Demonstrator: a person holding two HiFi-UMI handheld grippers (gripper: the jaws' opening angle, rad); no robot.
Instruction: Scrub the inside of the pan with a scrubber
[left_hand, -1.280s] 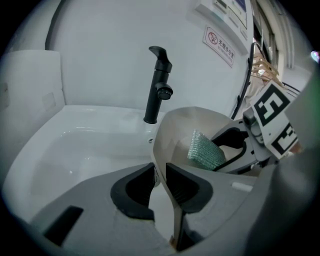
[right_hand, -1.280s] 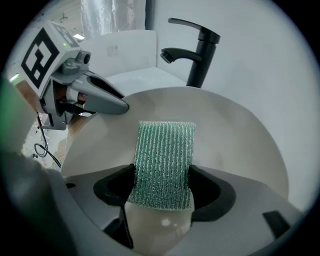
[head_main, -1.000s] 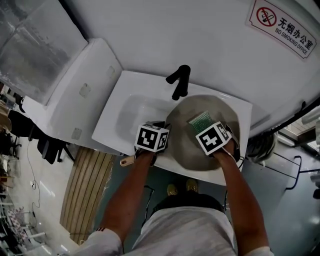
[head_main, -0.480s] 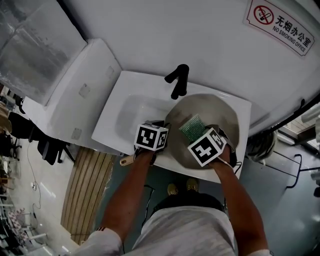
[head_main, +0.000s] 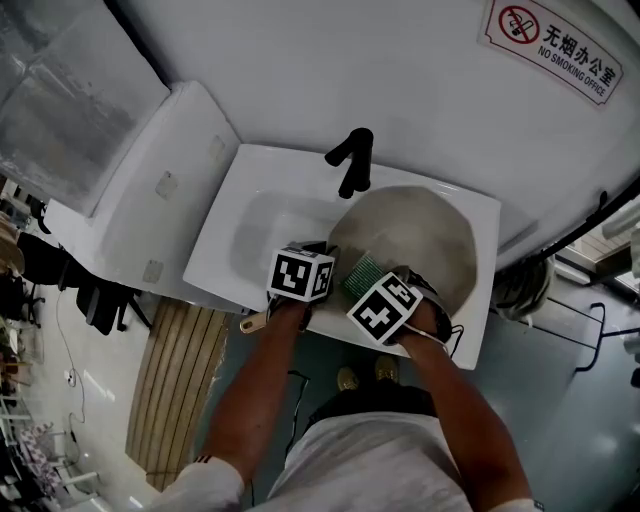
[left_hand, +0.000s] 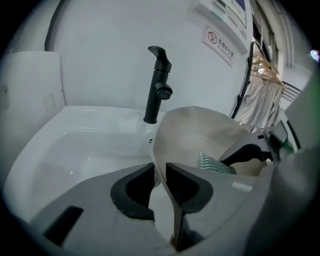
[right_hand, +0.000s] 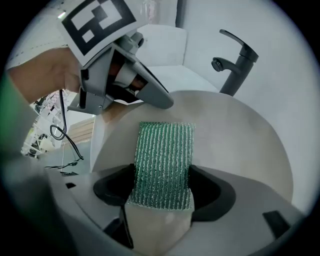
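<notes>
A beige pan (head_main: 415, 235) lies tilted in the right half of the white sink (head_main: 250, 225). My left gripper (head_main: 320, 252) is shut on the pan's near-left rim; in the left gripper view the thin pan wall (left_hand: 200, 130) runs down between the closed jaws of this gripper (left_hand: 160, 169). My right gripper (head_main: 372, 288) is shut on a green ribbed scrubber (head_main: 360, 274). The scrubber (right_hand: 164, 160) lies flat on the pan's inner surface (right_hand: 235, 135) near the left gripper (right_hand: 125, 75). From the left gripper's side, the scrubber (left_hand: 215, 164) shows inside the pan.
A black faucet (head_main: 352, 160) stands at the back of the sink, just behind the pan's far rim. A wooden handle end (head_main: 252, 322) sticks out over the sink's front edge. A white cabinet top (head_main: 150, 170) adjoins the sink on the left. A no-smoking sign (head_main: 555, 40) hangs on the wall.
My right gripper has slid the scrubber leftward and nearer across the pan's inside, ending close beside the left gripper. The left gripper and the pan have stayed put.
</notes>
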